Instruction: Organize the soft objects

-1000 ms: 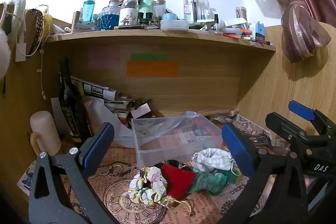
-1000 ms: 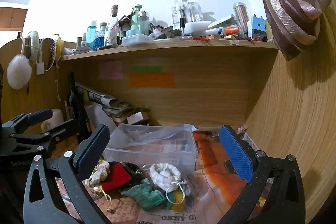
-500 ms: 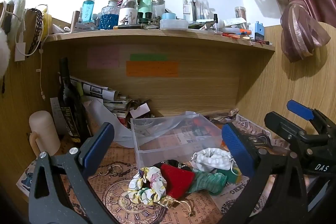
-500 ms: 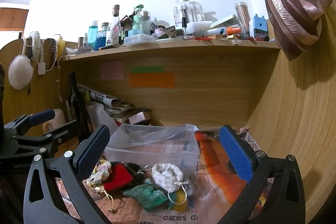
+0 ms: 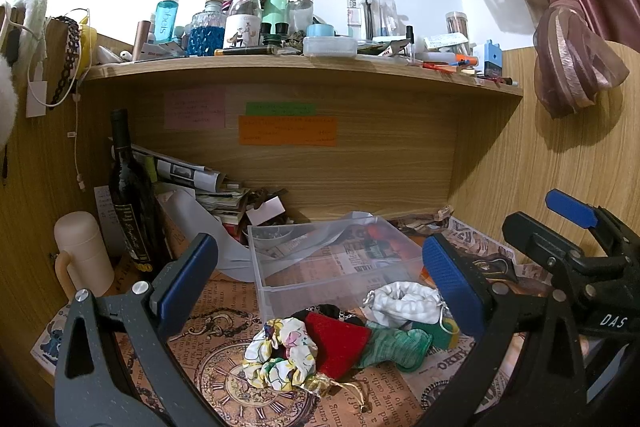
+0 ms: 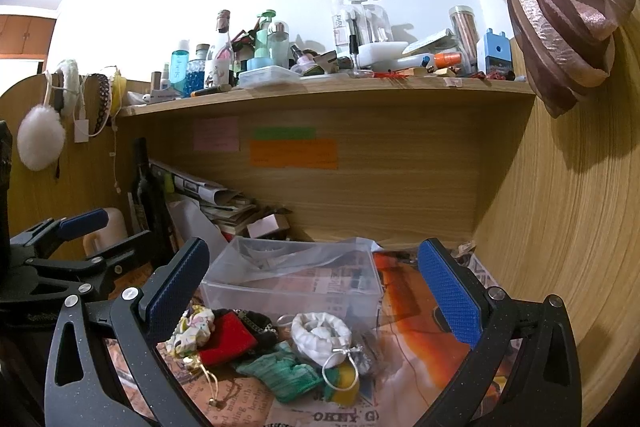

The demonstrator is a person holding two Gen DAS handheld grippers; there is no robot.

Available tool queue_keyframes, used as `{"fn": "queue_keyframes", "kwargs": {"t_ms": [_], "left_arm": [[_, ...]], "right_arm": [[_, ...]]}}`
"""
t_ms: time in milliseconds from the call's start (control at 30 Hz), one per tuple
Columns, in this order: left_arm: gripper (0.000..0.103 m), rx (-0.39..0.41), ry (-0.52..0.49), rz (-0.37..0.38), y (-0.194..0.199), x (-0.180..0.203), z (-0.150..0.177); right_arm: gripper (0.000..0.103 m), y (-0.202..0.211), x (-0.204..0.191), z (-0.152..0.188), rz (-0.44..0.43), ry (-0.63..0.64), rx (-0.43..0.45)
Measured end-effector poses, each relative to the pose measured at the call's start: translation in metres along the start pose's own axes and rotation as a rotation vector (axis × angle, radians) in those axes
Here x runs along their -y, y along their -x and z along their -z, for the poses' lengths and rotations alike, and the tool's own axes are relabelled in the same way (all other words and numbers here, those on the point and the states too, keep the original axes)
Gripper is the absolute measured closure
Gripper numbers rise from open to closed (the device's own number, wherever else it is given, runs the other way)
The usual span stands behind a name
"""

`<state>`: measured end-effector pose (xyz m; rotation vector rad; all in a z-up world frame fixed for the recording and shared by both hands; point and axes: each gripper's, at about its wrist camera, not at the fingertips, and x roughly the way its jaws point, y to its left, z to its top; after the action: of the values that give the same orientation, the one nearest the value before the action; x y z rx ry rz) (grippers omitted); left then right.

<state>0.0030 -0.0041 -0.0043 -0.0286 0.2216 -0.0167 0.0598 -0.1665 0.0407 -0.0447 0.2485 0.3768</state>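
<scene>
A pile of soft items lies on the papered desk in front of a clear plastic bin (image 5: 320,267) (image 6: 296,279): a floral scrunchie (image 5: 280,351) (image 6: 194,327), a red pouch (image 5: 336,343) (image 6: 226,339), a green knit piece (image 5: 396,347) (image 6: 280,371) and a white pouch (image 5: 404,303) (image 6: 322,337). My left gripper (image 5: 320,283) is open and empty above the pile. My right gripper (image 6: 308,291) is open and empty, just right of the left one; it also shows in the left wrist view (image 5: 568,227).
A dark wine bottle (image 5: 132,195), a cream mug (image 5: 82,255) and stacked papers (image 5: 208,187) stand at the back left. A cluttered shelf (image 5: 304,67) overhangs the desk. A wood wall (image 6: 560,227) and a tied curtain (image 6: 560,27) close the right side.
Both grippers have drifted only slightly; the right wrist view has risen a little. The pile and the bin have not moved.
</scene>
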Motion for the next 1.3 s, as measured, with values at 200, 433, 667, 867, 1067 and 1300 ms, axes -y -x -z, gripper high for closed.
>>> {"fn": "queue_keyframes", "kwargs": {"t_ms": [200,433,667,867,1067,1300], "left_arm": [[0.0,0.0,0.001,0.002,-0.0002,-0.0001,0.0002],[0.0,0.001,0.002,0.003,-0.0009,0.0002,-0.0004],[0.0,0.002,0.004,0.003,-0.001,0.0007,-0.0002],[0.0,0.002,0.005,0.004,-0.0009,0.0002,0.0002],[0.0,0.003,0.006,0.003,-0.0011,-0.0001,0.0],[0.0,0.003,0.008,0.004,-0.0015,0.001,-0.0005]], "right_arm": [[0.0,0.0003,0.0004,-0.0007,0.001,-0.001,0.0],[0.0,0.0006,0.0004,-0.0017,-0.001,-0.002,0.001],[0.0,0.0005,0.0003,-0.0017,-0.001,-0.002,0.001],[0.0,0.0003,0.0006,-0.0019,-0.001,-0.004,0.0],[0.0,0.001,0.0002,-0.0025,-0.005,-0.006,0.0],[0.0,0.001,-0.0009,-0.0028,-0.006,-0.008,0.0]]}}
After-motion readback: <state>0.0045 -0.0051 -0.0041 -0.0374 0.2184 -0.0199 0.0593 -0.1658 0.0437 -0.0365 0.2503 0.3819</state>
